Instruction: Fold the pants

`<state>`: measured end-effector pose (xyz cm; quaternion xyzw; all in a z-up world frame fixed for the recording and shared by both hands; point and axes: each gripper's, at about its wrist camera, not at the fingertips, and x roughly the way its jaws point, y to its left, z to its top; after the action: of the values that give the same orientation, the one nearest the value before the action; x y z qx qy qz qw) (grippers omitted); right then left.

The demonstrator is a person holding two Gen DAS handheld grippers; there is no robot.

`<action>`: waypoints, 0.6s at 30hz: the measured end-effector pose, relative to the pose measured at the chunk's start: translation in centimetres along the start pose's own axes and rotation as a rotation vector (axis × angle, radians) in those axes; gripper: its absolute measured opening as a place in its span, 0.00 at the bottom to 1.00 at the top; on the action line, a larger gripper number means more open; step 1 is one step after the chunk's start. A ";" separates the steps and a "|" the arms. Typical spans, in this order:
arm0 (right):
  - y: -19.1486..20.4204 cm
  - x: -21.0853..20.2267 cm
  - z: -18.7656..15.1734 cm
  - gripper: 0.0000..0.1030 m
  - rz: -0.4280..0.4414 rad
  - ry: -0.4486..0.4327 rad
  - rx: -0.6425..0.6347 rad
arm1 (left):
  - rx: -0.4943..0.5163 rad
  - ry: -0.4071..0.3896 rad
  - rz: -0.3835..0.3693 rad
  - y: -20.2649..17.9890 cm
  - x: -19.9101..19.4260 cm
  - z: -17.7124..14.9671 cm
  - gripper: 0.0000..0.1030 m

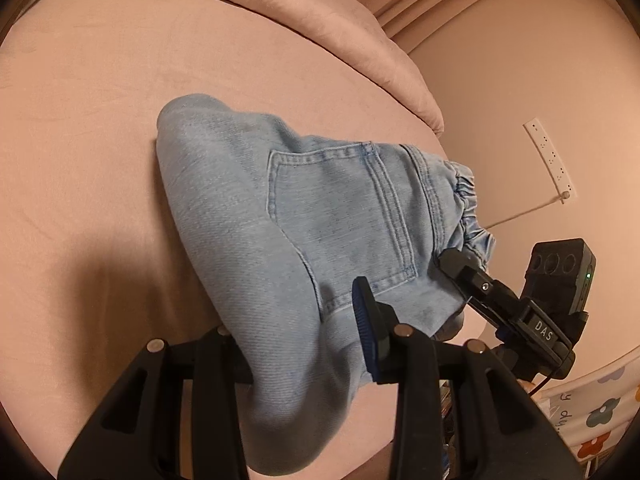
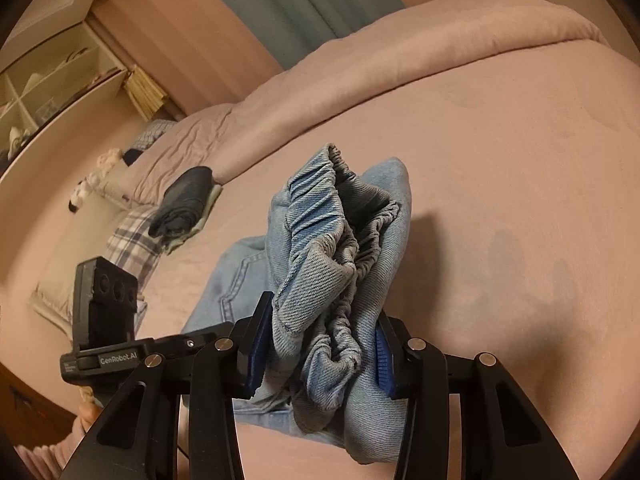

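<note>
With the left gripper and right gripper each pinching the soft, limp denim pants above the pink bed, we grip at the bunched elastic waistband, where layers resist slipping.

"DAS" in white on black body of right gripper, left wrist view. "GenRobot.AI" on black base of left gripper, right wrist view. Handwriting on floral fabric, perhaps "dy", mostly unreadable.

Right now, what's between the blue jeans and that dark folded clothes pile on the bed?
Only bare pink bedsheet lies between the light blue denim jeans and the dark folded clothes pile. The right wrist view shows it.
</note>
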<state>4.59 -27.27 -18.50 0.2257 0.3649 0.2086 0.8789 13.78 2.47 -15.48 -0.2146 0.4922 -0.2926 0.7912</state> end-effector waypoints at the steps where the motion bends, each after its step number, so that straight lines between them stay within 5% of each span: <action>1: 0.0 0.2 0.0 0.45 0.001 0.008 0.005 | -0.004 0.001 0.001 0.3 0.1 0.0 0.34; 18: 2.0 0.5 0.6 0.45 0.023 0.002 -0.046 | 0.003 -0.051 0.002 1.0 -2.8 -0.2 0.34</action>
<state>4.97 -25.56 -17.26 0.2095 0.3582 0.2274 0.8810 12.90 5.09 -14.39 -0.2203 0.4716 -0.2871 0.8042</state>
